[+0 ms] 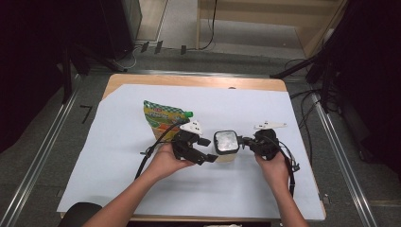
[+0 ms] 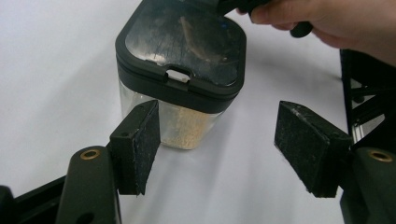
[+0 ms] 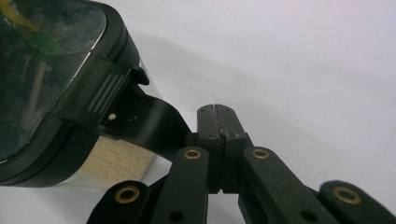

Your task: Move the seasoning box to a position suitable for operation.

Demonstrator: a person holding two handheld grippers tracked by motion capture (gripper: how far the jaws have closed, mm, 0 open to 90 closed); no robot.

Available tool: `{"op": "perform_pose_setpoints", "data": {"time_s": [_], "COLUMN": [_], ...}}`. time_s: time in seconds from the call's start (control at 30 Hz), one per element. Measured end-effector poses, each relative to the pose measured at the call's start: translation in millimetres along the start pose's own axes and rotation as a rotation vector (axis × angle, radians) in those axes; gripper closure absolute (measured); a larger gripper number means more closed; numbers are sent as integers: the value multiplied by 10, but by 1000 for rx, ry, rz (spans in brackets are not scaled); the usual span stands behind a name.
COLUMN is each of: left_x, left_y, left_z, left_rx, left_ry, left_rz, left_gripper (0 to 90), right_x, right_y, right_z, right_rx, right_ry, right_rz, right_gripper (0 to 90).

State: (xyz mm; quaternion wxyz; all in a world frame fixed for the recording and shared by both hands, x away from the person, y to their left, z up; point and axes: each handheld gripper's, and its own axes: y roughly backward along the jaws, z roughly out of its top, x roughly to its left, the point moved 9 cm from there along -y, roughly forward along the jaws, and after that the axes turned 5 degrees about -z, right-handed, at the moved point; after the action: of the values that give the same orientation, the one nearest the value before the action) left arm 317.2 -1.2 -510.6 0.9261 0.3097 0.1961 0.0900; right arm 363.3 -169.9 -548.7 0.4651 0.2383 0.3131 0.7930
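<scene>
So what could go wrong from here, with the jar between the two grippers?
1. The left gripper is open, with one pad against the jar's clear wall and the other well off it. Closing from here could shove the jar sideways rather than grip it.
2. The right gripper is shut beside the lid's latch tab, holding nothing. A push there might tip the jar or pop the lid.
3. The pouch stands close behind and could get knocked.

Bright overhead light, dark room edges, glare on lid (image 1: 226,141).
</scene>
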Motion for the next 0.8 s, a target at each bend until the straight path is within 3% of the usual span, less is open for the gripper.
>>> {"op": "perform_pose_setpoints", "data": {"time_s": [0.3,0.57,0.8], "left_x": [28,9,-74], "left_y": [-85,-53,12], "left_z": [-87,-118,-195], "left_rx": [31,27,35], "left_ry": [-1,20,29], "left_rz": [4,2,-2], "left_gripper": [340,370,398], "right_x": [77,117,197], "right_y": [-15,-24,-21], "right_z": [-9,-10,-19], "right_rx": [5,15,23], "right_ry": [20,10,29], "right_rz": [1,14,31], "right_gripper": [900,900,900]}}
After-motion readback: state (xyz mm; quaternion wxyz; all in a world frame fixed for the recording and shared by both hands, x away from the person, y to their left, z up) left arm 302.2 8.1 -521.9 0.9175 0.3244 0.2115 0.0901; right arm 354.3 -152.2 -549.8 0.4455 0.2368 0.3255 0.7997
